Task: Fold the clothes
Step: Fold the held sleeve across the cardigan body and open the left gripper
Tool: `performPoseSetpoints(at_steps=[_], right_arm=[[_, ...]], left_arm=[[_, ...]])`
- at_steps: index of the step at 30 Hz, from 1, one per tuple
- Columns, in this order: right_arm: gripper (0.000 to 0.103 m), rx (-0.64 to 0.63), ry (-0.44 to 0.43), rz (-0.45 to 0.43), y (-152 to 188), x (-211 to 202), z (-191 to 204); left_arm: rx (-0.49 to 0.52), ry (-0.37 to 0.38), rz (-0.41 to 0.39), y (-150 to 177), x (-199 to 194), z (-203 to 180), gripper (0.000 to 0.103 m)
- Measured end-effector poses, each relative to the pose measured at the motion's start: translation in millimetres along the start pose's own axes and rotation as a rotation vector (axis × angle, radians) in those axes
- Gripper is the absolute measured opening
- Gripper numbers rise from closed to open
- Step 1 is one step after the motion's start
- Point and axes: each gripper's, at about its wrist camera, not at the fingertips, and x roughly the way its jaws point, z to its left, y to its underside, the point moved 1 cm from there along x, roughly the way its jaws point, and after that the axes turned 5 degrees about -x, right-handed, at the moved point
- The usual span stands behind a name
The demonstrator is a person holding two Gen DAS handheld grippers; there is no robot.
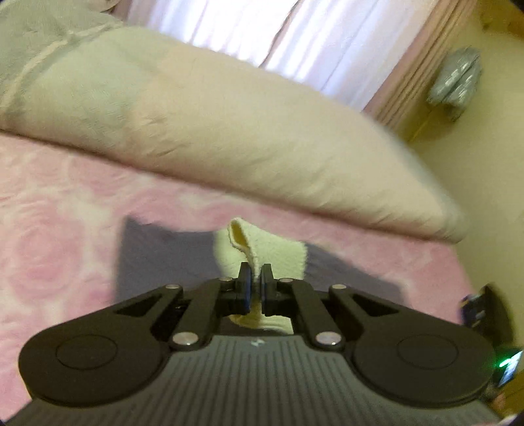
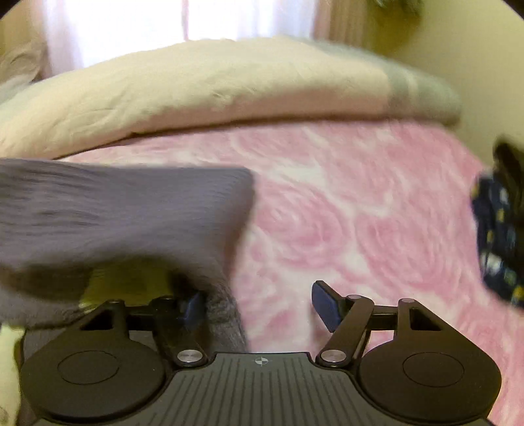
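My left gripper (image 1: 257, 281) is shut on a fold of cream fleece cloth (image 1: 262, 252), which rises ahead of its fingers and hangs below them. Under that cloth a grey-purple garment (image 1: 157, 259) lies flat on the pink rose-patterned bedspread (image 1: 59, 229). In the right wrist view the same grey-purple garment (image 2: 114, 213) fills the left side, blurred, with one edge draped against the left fingertip (image 2: 195, 306). My right gripper (image 2: 258, 306) stands open, and only bedspread (image 2: 360, 213) shows between its fingers. A yellowish patch under the garment is too blurred to name.
A thick cream and grey duvet (image 1: 229, 131) is piled across the far side of the bed, seen also as a duvet (image 2: 213, 85) ahead of the right gripper. Dark blue patterned fabric (image 2: 501, 236) lies at the bed's right edge. Curtains (image 1: 262, 29) and a yellow wall stand behind.
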Motion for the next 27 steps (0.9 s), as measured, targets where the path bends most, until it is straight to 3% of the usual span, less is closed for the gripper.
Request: performPoseSetpoints(at_steps=[4,8,10,14,17,19,21,22,25,27], right_arm=[[0.069,-0.152,0.027,-0.005,6.8,-1.8,11.7],[0.069,-0.076,-0.002,0.009,8.1,1.2,3.5],[0.069,-0.068,-0.014,0.023,11.2,2.7,0.7],[0.069,-0.134,-0.021,0.074,11.4,2.7,5.6],[0.069,-0.196,-0.035,0.135,5.1,-2.3,7.2],[0.069,-0.203,-0.044,0.124,-3.6,-17.5,4.2],[0.069,-0.156,-0.074,0.053,-13.9,-37.8,-1.8],[0.069,-0.122,-0.101,0.018,-18.6,-45.6,-3.4],[0.068,-0.071,-0.195,-0.07,-33.3,-46.5,8.1],[0.064,-0.094,-0.224,-0.093,-38.2,-31.2,27.1]], left_arm=[[-0.027,-0.101,0.098,19.6,20.1,37.1,0.003],[-0.061,-0.07,0.0,23.6,9.6,34.7,0.003],[0.001,-0.093,-0.014,20.4,10.3,27.3,0.003],[0.175,-0.19,0.068,28.7,27.7,21.0,0.011],[0.164,-0.246,0.02,22.0,15.7,15.9,0.016],[0.132,-0.29,-0.071,15.1,-3.6,11.7,0.014],[0.097,-0.262,-0.117,9.6,-17.1,6.8,0.01],[0.09,-0.212,-0.113,7.0,-17.1,1.7,0.009],[0.157,-0.112,-0.043,9.5,6.0,-24.0,0.007],[0.217,-0.093,-0.014,16.4,26.8,-38.0,0.007]])
